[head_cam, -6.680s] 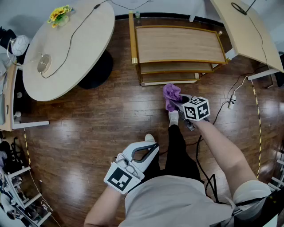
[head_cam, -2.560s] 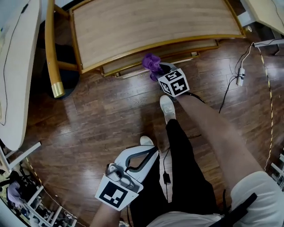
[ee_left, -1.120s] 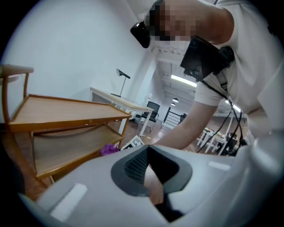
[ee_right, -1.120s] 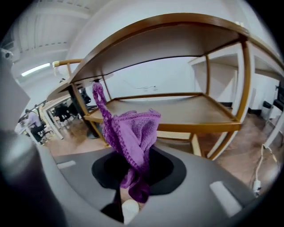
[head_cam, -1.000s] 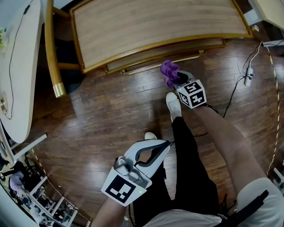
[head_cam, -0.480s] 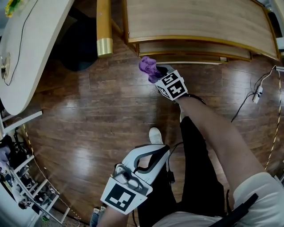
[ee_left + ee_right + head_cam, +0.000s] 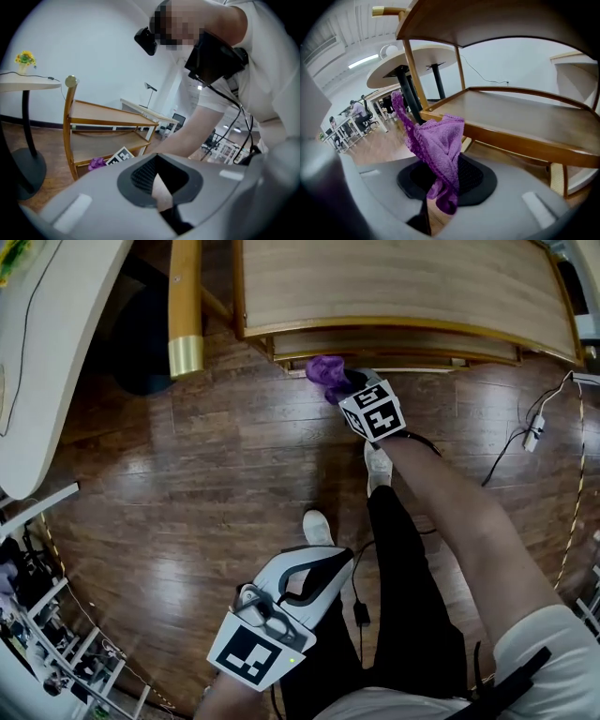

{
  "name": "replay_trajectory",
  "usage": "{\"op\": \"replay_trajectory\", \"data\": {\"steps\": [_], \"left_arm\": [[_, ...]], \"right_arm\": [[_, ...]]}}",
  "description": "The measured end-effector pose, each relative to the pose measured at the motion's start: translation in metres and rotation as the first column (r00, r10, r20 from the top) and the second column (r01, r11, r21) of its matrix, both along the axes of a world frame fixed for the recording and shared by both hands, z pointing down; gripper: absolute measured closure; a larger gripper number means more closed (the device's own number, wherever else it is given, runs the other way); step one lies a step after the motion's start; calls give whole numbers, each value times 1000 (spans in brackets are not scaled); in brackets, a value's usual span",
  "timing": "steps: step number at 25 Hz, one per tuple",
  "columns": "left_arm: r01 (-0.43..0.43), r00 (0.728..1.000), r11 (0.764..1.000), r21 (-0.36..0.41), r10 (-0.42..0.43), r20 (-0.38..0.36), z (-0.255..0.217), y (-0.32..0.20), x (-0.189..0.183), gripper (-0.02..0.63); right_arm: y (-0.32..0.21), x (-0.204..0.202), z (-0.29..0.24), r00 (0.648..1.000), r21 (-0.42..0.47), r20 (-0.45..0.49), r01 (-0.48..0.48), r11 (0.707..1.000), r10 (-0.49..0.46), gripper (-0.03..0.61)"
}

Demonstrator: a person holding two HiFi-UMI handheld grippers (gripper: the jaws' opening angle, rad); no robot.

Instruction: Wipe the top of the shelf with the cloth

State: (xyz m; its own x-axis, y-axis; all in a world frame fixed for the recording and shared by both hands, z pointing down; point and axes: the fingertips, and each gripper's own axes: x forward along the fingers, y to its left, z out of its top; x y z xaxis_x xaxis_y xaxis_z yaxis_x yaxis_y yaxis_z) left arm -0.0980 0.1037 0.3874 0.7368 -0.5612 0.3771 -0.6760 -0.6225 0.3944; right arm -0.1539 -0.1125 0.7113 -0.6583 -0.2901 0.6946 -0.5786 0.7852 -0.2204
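Cloth (image 7: pixel 325 370) clamped in right gripper (image 7: pixel 349 388) jaws, low beside shelf (image 7: pixel 394 282)

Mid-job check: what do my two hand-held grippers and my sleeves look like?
The left hand-held gripper and the right hand-held gripper both have pale grey shells with black ribbed pads inside the jaws. Each carries a cube of black-and-white square markers. The person wears a light short-sleeved shirt and black trousers.

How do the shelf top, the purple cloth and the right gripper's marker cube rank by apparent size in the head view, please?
1. Shelf top, clearly largest.
2. Marker cube and purple cloth: nearly alike; the cube looks slightly bigger, but sits nearer the camera.
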Motion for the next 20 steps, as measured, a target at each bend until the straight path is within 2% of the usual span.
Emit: {"op": "replay_trajectory", "data": {"steps": [7, 12, 20], "left_arm": [[-120, 993, 993, 11, 120, 2, -4, -31, 35, 595], [-180, 984, 984, 8, 180, 2, -3, -50, 65, 595], [-281, 959, 960, 12, 282, -11, -8, -91, 116, 595]], "right_arm": [[-41, 103, 1, 991, 24, -57, -120, 992, 122, 479], [-59, 176, 6, 981, 39, -95, -167, 985, 171, 479], [-88, 304, 12, 926, 49, -175, -332, 942, 335, 479]]}}
